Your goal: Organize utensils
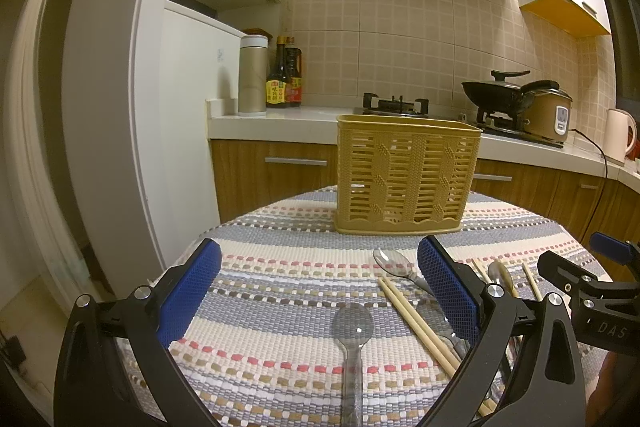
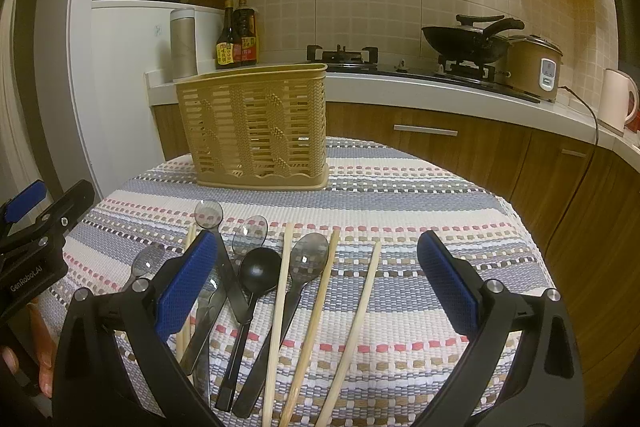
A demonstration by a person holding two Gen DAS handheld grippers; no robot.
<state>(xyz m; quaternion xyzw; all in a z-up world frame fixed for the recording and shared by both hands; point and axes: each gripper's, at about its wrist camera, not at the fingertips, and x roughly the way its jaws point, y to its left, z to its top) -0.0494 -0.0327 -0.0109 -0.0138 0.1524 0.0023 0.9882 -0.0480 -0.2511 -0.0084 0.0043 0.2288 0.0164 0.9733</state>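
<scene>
A tan plastic utensil basket stands upright at the far side of the striped tablecloth. My left gripper is open above the cloth, and a clear plastic spoon lies between its fingers. A chopstick pair and another clear spoon lie by its right finger. My right gripper is open over several utensils: a black spoon, a grey spoon, clear spoons and loose chopsticks. Nothing is held.
Beyond the table runs a kitchen counter with a thermos, sauce bottles, a gas hob, a wok, a rice cooker and a kettle. A person's hand holds the left gripper at the lower left.
</scene>
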